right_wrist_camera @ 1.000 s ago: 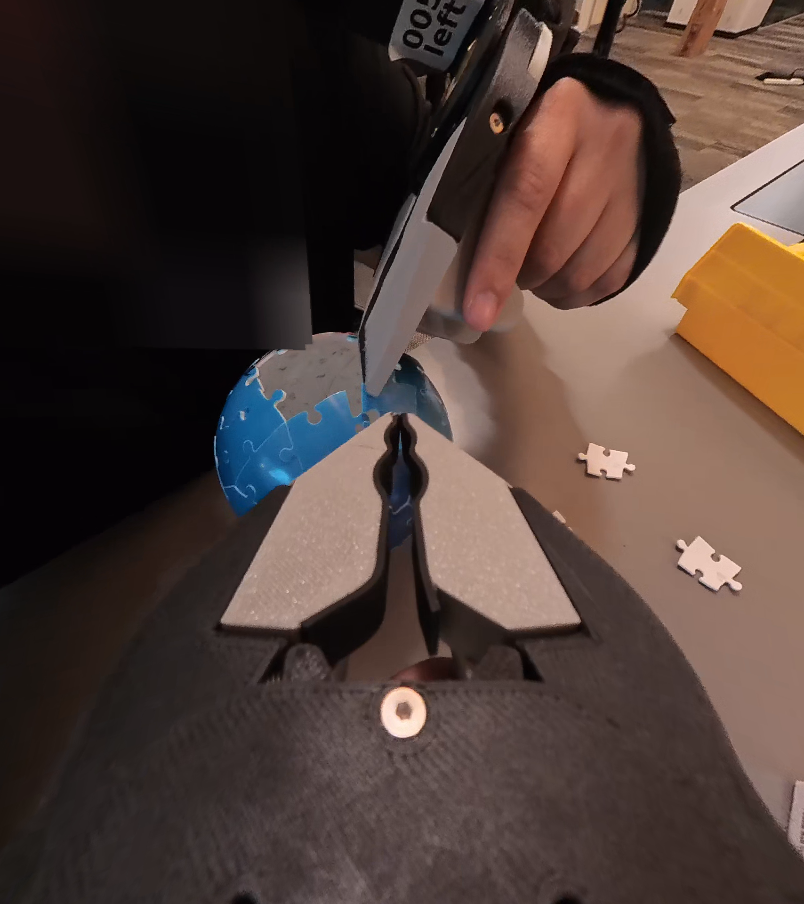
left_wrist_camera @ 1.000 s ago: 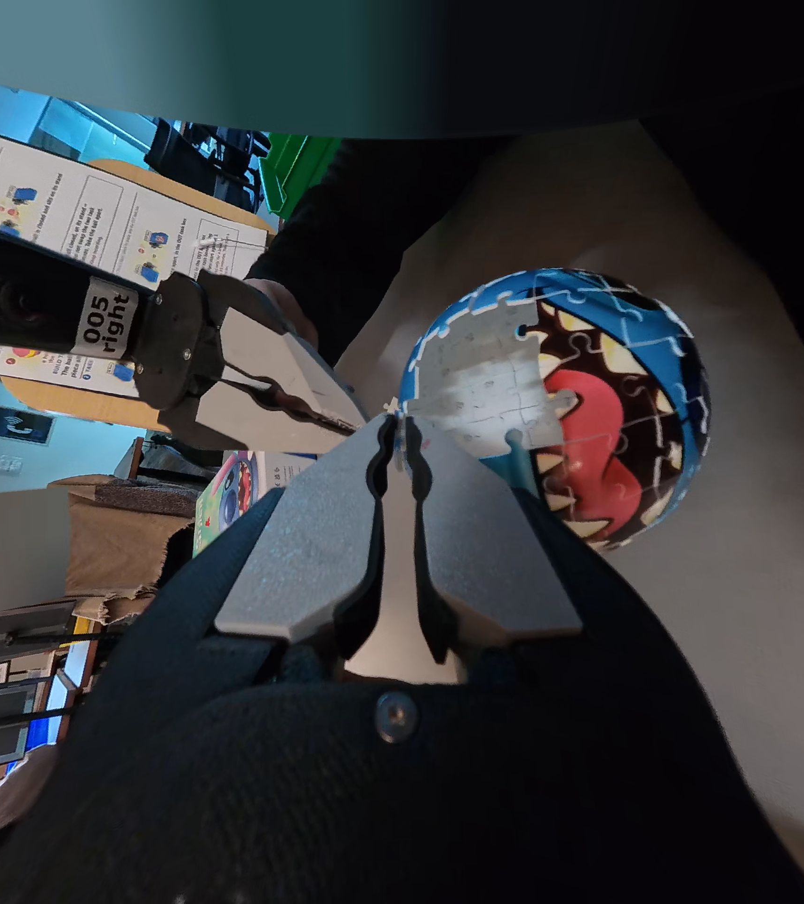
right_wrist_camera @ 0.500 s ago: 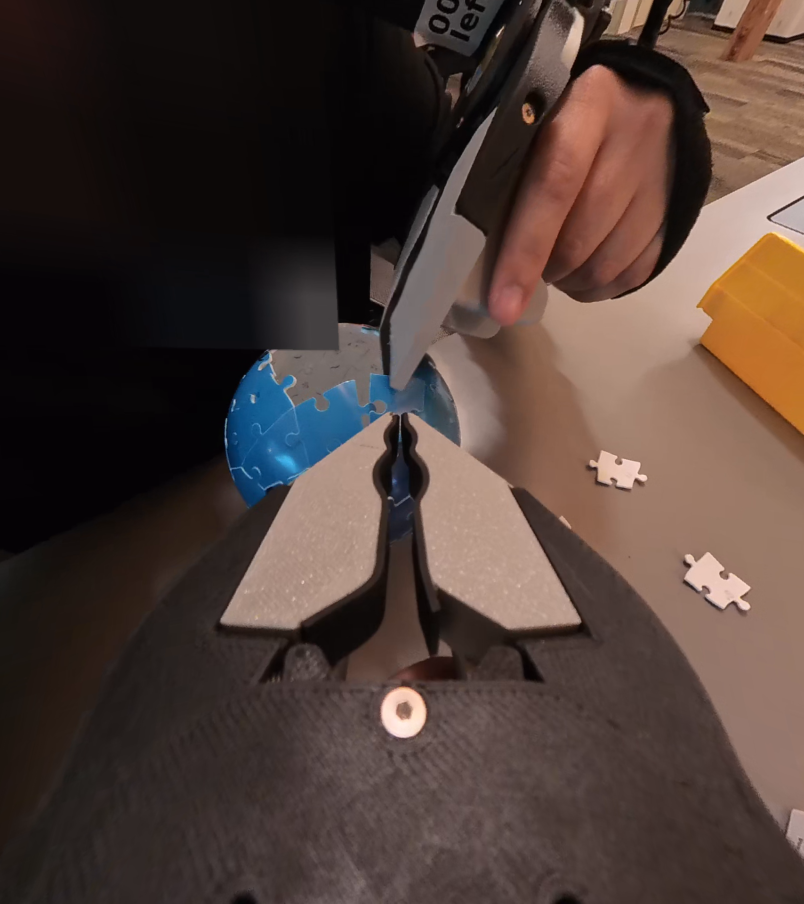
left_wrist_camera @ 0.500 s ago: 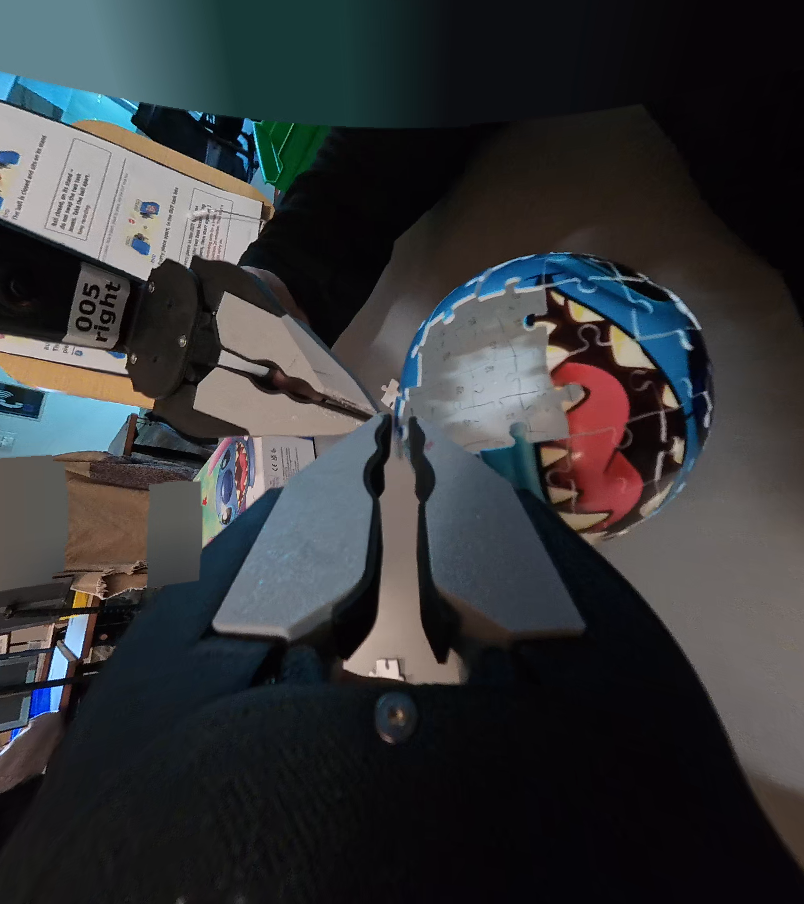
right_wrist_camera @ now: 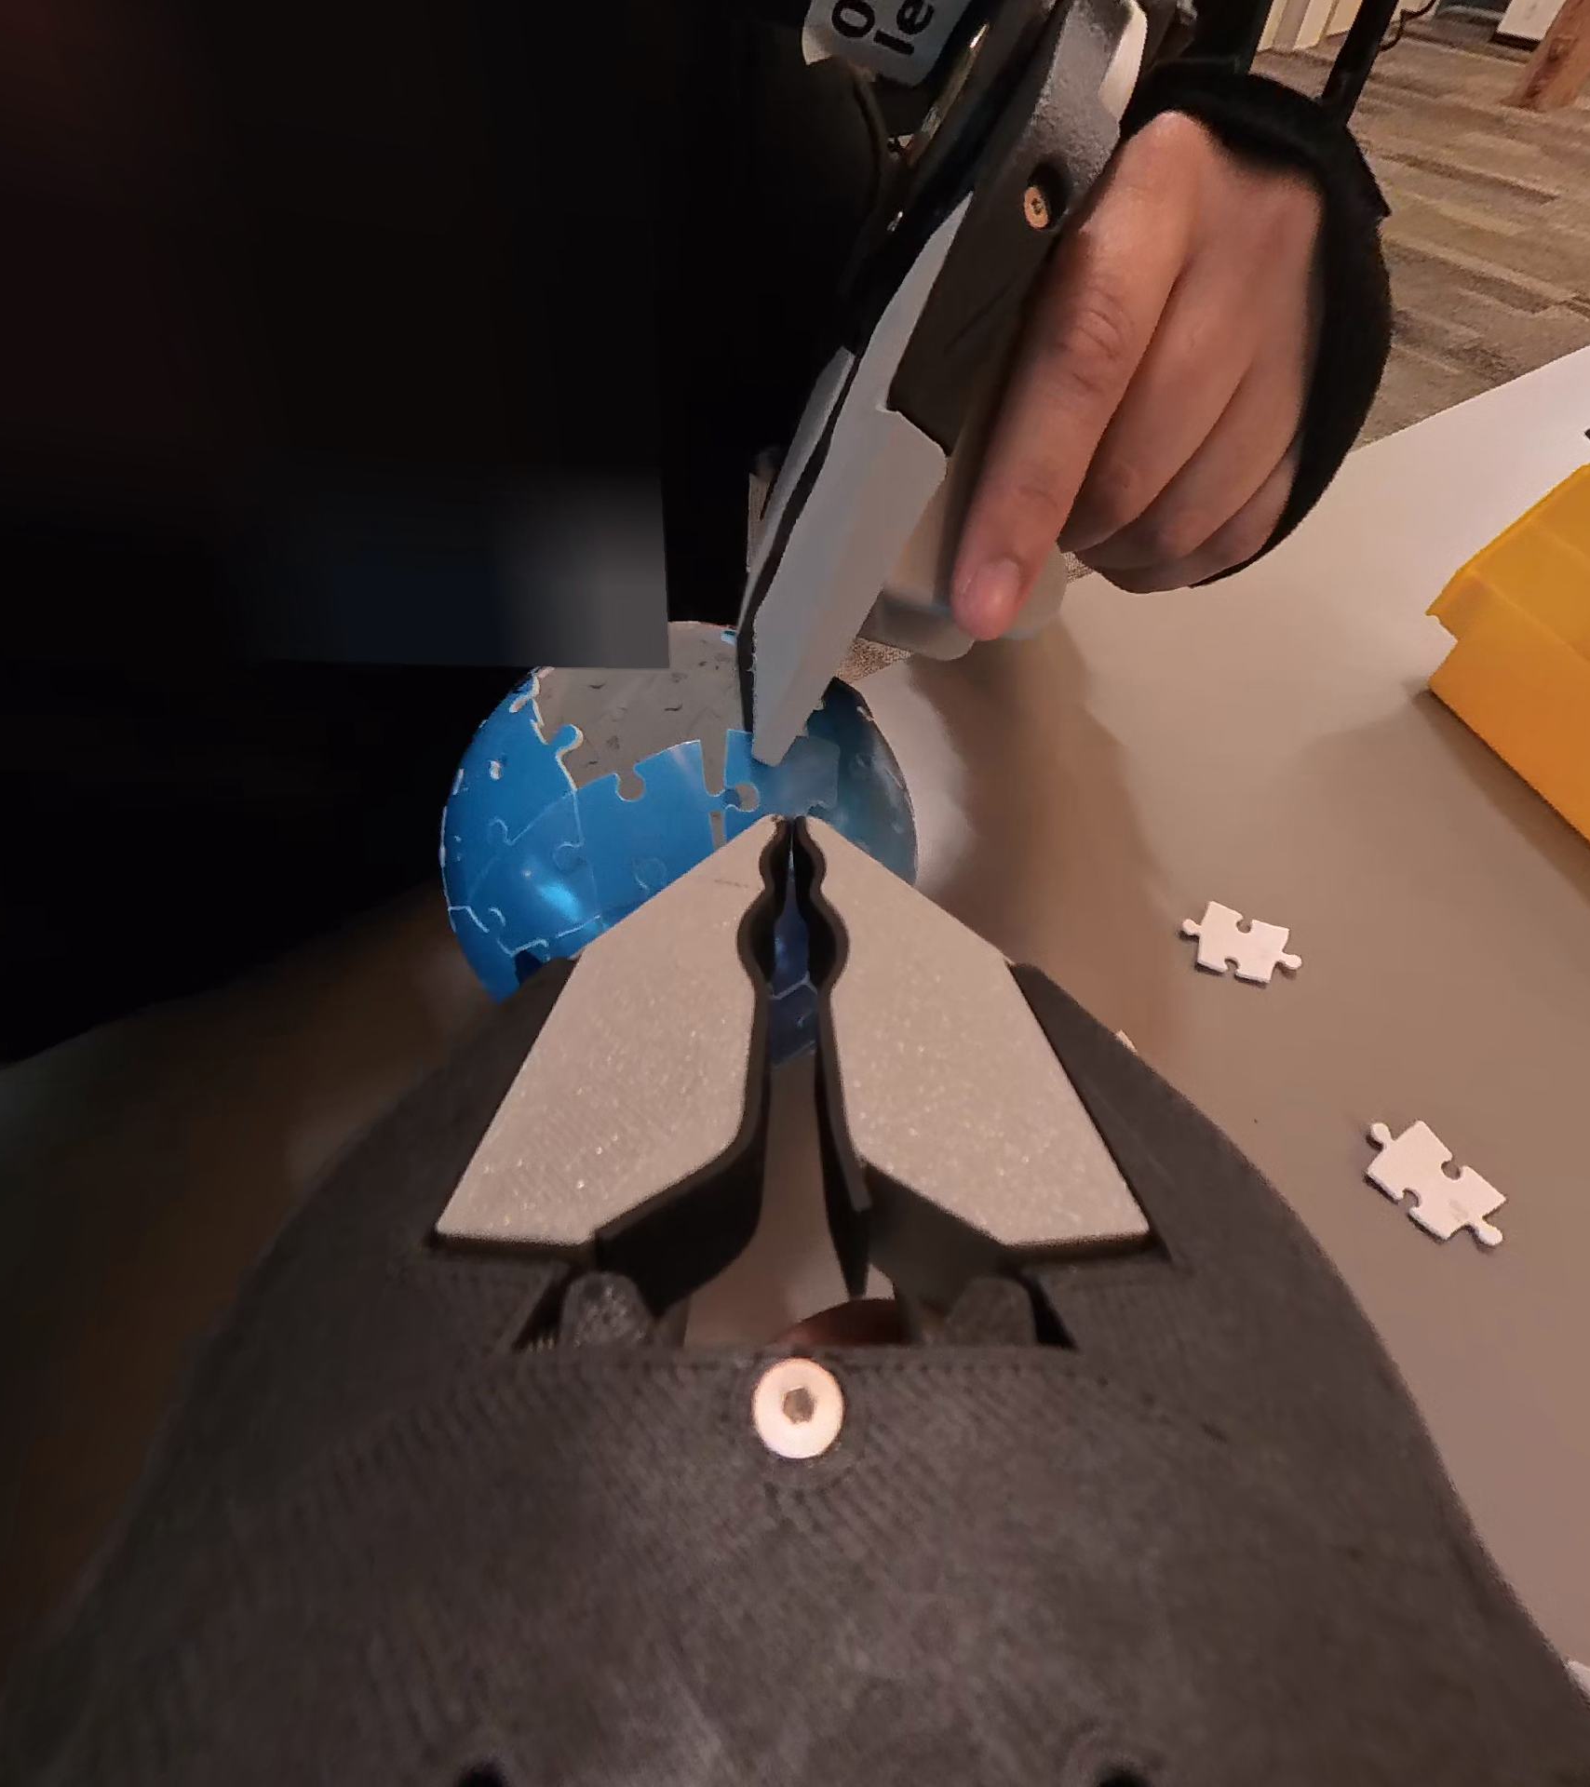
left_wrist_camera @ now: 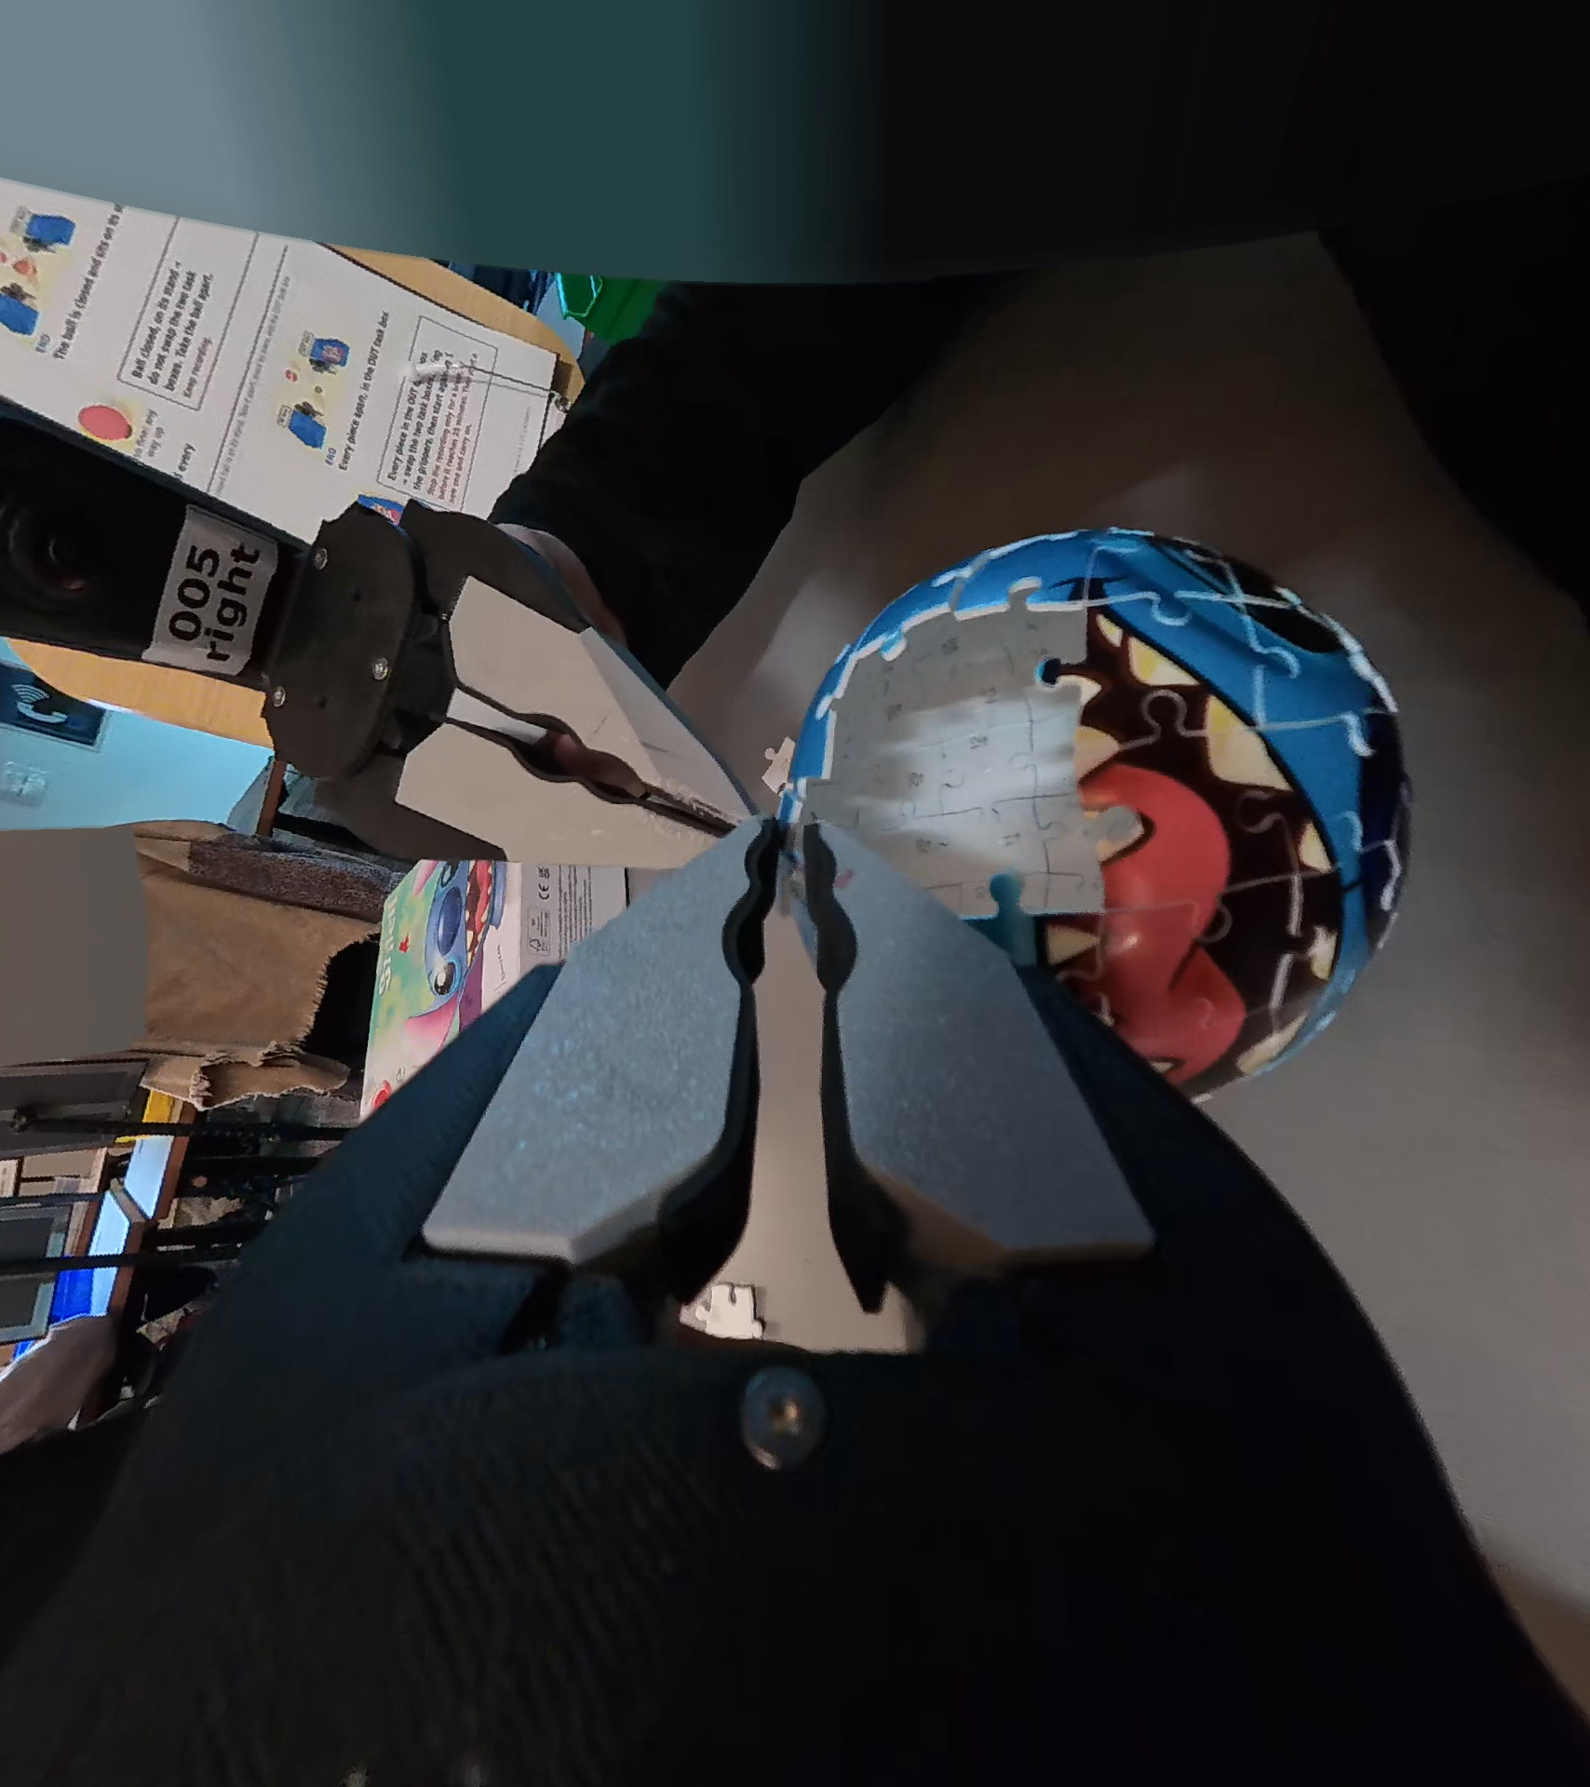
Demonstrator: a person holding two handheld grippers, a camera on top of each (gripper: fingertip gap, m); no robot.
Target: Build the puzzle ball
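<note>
Both grippers, left (left_wrist_camera: 791, 841) and right (right_wrist_camera: 791, 827), pinch narrow at the ball's (left_wrist_camera: 1159, 803) centre-frame gap; a hard push may buckle pieces.

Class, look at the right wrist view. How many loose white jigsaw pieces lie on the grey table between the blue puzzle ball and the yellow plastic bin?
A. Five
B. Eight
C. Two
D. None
C: two loose white jigsaw pieces, one nearer the blue puzzle ball and one closer to the camera, lie flat on the grey table short of the yellow plastic bin.
</note>
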